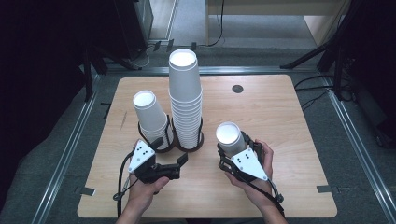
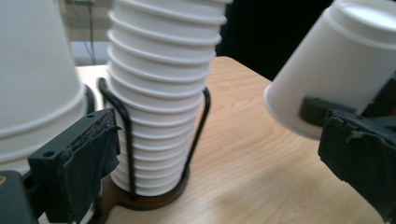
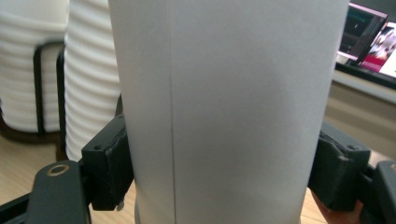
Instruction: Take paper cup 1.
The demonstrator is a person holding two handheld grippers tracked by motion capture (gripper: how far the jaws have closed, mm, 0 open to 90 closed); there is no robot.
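A tall stack of upturned white paper cups (image 1: 186, 100) stands in a dark wire holder (image 1: 200, 140) at the table's middle. Just to its left, a shorter stack (image 1: 150, 116) fills a second holder. My right gripper (image 1: 236, 147) is shut on a single white cup (image 1: 229, 135), tilted and lifted off the table to the right of the tall stack. In the right gripper view the pads (image 3: 109, 163) press both sides of that cup (image 3: 224, 107). My left gripper (image 1: 170, 150) is open and empty, low in front of the two holders. In the left gripper view its jaws frame the tall stack (image 2: 163, 93).
The wooden table (image 1: 280, 116) has a dark round grommet (image 1: 237, 88) near its far edge. Bare wood lies to the right of the held cup and along the front edge. Dark stands and cables ring the table on the floor.
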